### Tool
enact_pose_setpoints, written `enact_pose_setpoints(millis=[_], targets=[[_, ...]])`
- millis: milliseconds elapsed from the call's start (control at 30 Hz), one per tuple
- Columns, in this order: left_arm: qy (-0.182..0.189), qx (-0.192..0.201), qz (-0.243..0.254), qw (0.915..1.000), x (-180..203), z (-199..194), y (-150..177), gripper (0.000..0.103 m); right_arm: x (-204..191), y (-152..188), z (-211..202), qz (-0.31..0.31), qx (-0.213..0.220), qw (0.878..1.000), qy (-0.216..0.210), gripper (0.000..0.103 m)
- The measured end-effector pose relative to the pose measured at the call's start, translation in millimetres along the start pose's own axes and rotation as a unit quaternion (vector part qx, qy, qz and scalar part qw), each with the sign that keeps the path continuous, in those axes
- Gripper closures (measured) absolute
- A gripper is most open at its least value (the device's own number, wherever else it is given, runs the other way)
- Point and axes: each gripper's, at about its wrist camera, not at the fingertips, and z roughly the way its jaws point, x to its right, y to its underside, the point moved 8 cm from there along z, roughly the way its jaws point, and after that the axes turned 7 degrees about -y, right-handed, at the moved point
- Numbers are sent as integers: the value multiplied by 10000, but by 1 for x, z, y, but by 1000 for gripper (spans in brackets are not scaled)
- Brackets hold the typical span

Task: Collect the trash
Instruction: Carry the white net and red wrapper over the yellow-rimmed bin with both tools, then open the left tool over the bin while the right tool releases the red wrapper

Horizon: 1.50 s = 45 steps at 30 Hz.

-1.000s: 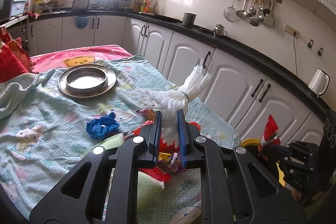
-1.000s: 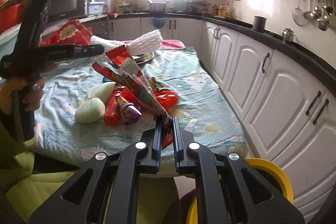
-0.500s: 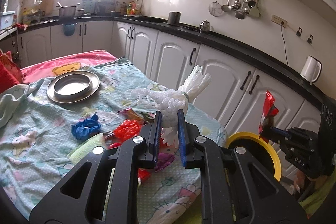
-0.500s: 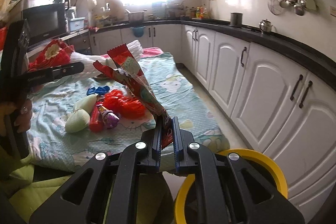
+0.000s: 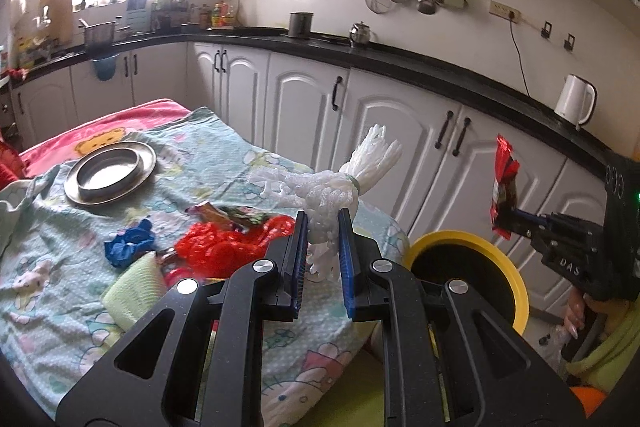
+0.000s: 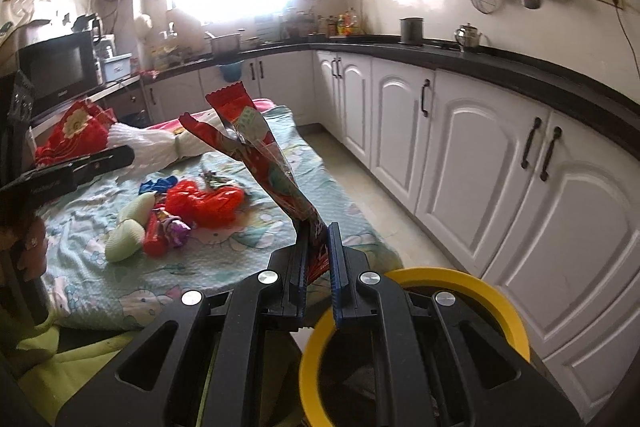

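Observation:
My left gripper (image 5: 323,223) is shut on a white foam net sleeve (image 5: 332,187) and holds it above the table's near right corner. My right gripper (image 6: 318,239) is shut on a red snack wrapper (image 6: 256,147), just above the rim of the yellow-rimmed trash bin (image 6: 492,283). In the left wrist view the bin (image 5: 508,275) stands on the floor to the right of the table, with the right gripper (image 5: 510,221) and its wrapper (image 5: 505,183) over it. The left gripper with the sleeve (image 6: 152,143) also shows in the right wrist view.
On the patterned tablecloth (image 5: 52,291) lie a red net (image 5: 216,247), a blue scrap (image 5: 128,243), a pale green foam piece (image 5: 132,299), small wrappers (image 6: 168,231) and a metal plate (image 5: 110,177). White cabinets (image 6: 472,147) line the right side.
Both grippers have moved right, away from the table toward the bin, each still holding its item. The right gripper now hangs over the bin's rim.

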Motion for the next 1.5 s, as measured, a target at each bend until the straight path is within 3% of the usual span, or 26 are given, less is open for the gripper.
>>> enact_pose_setpoints(millis=[767, 1500], targets=[[398, -532, 939, 9934, 81, 28, 43, 93, 75, 41, -23, 700, -54, 9962, 521, 93], [854, -1404, 1798, 9699, 153, 68, 107, 93, 135, 108, -17, 1474, -545, 9852, 684, 93]])
